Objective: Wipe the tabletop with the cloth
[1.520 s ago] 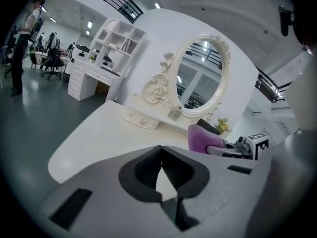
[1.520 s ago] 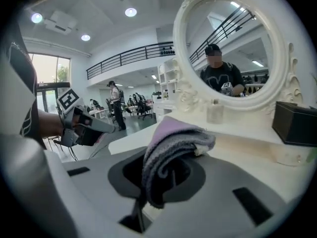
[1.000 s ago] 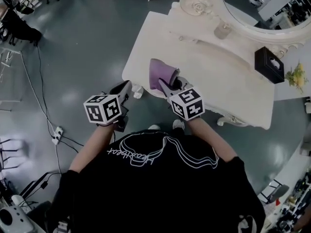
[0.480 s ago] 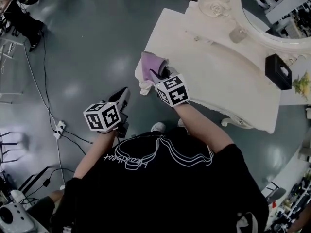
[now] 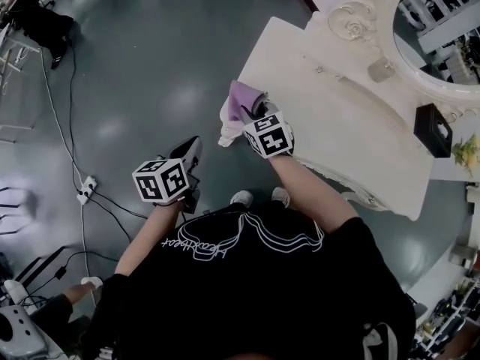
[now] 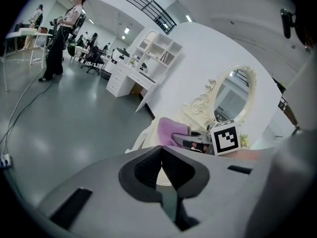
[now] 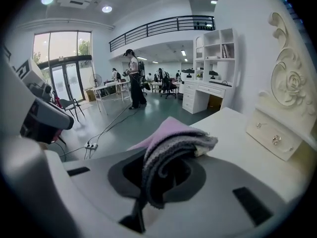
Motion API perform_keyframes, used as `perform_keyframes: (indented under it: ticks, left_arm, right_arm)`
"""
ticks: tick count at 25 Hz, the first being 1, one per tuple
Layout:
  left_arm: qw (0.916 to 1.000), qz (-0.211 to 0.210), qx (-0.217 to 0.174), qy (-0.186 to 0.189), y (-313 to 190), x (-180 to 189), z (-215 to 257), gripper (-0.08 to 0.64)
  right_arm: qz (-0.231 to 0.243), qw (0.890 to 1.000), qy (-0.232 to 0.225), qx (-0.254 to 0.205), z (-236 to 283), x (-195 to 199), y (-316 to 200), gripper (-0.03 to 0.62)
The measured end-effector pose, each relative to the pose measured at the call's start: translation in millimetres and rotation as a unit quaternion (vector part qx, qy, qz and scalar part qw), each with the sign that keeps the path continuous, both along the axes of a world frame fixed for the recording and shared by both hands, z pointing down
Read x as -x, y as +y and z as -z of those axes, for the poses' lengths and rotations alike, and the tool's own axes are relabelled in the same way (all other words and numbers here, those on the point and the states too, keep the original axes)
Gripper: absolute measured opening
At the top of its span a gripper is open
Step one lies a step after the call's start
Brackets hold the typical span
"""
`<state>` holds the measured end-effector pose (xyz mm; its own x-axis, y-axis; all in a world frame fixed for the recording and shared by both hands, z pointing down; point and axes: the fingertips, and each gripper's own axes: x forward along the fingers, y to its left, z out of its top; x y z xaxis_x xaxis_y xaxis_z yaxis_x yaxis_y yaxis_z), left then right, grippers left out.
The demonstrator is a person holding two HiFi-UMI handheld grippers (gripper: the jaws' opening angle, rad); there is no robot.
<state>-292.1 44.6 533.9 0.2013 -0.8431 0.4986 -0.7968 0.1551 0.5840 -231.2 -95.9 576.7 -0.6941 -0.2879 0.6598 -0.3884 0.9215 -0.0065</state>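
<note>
Partly hidden cloth (image 5: 241,97) clamped in right tool (image 5: 252,117), left tool (image 5: 193,148) closed

In the head view the cloth (image 5: 241,97) covers the jaw tips of the right claw (image 5: 249,113), and in the right gripper view it hides the gap between the jaws. The mirror (image 5: 442,36) is cut off by the top and right edges, and the yellow plant (image 5: 468,153) by the right edge. The far people (image 7: 132,78) are too small to describe.

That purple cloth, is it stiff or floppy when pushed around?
Probably floppy: the cloth folds and droops over the right tool. Likely light, since a pinch holds it up. It may bunch rather than slide flat.
</note>
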Motion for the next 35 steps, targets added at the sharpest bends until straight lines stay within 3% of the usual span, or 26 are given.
perform_keyframes:
  ticks: [12, 19, 23, 35]
  left_arm:
    - [0.9999, -0.006, -0.009, 0.0, -7.0, -6.5, 8.5, 0.005]
    - [0.9997, -0.019, -0.01, 0.012, -11.3, -16.8, 9.2, 0.005]
    - [0.9995, -0.018, 0.001, 0.027, -10.1, -19.6, 3.5, 0.004]
    - [0.9979, -0.061, -0.012, 0.018, -25.0, -51.1, 17.2, 0.005]
  right_arm:
    - [-0.013, 1.0, 0.021, 0.018, -14.0, -10.2, -3.3, 0.051]
    - [-0.006, 1.0, 0.03, -0.002, -15.7, -17.0, -3.3, 0.051]
    - [-0.012, 0.999, 0.033, -0.007, -16.3, -28.6, -2.2, 0.051]
    - [-0.027, 0.999, 0.039, -0.025, -12.8, -78.5, 0.2, 0.049]
